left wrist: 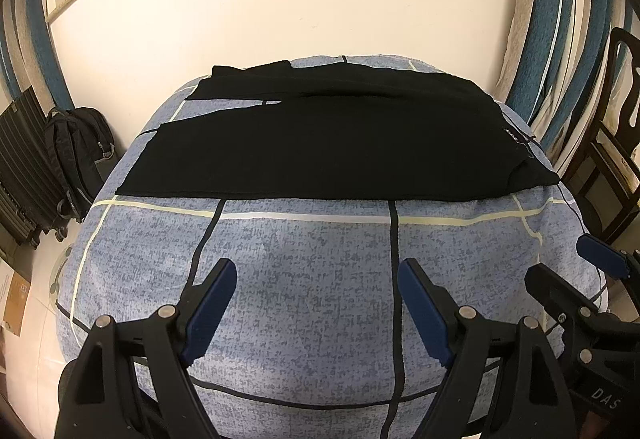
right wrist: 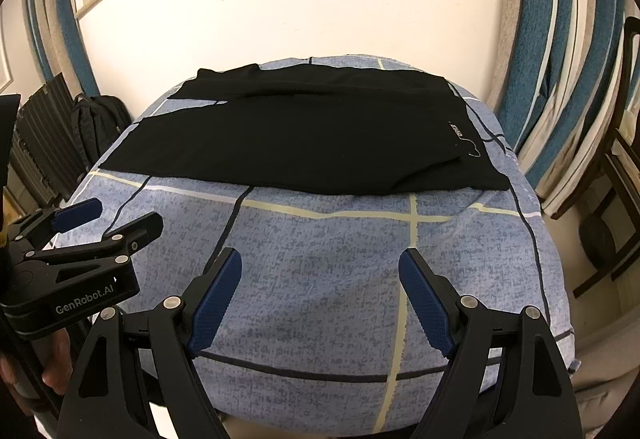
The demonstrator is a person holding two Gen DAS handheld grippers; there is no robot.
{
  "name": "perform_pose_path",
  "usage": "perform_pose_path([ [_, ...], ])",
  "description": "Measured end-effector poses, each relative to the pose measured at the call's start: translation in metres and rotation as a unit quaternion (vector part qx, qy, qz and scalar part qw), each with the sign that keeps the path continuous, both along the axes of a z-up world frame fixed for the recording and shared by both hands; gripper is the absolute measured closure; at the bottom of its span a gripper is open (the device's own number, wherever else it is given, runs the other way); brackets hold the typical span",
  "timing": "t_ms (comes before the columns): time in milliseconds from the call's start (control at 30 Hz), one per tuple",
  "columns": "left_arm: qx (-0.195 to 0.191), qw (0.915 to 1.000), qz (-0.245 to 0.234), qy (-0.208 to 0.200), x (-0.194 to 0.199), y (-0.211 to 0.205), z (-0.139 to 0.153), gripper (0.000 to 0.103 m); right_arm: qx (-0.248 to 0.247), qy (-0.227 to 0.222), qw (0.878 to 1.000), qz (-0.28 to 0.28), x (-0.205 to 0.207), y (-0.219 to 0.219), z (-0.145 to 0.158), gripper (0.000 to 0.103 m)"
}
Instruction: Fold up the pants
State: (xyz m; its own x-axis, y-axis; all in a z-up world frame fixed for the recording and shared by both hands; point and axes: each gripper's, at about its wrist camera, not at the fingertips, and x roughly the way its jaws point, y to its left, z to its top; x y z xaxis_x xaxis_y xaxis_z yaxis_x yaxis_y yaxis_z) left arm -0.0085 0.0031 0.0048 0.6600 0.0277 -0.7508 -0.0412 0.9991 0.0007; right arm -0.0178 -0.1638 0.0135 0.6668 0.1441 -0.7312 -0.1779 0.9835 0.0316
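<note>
We see black pants (left wrist: 328, 135) flat across far half of bed (left wrist: 304, 279), waistband probably at right. Left tongs (left wrist: 316, 309) and right tongs (right wrist: 320, 301) both apart, empty, above near bedcover.

Pants (left wrist: 332, 135) lie across the far half of the bed (left wrist: 312, 279), waistband to the right. Both claws, left claw (left wrist: 316, 303) and right claw (right wrist: 320, 299), hang side by side over the near half, well short of them.

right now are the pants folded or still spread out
Spread out, not folded: the black pants lie flat across the bed, both legs side by side with a gap between them at the left.
</note>
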Motion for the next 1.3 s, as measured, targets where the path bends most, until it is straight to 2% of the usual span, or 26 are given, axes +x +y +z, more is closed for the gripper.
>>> perform_pose_path([
  [1300,0.002,1.0,0.007,0.003,0.0025,0.0029,-0.0038,0.019,-0.001,0.001,1.0,0.0,0.0021,-0.0001,-0.001,0.022],
])
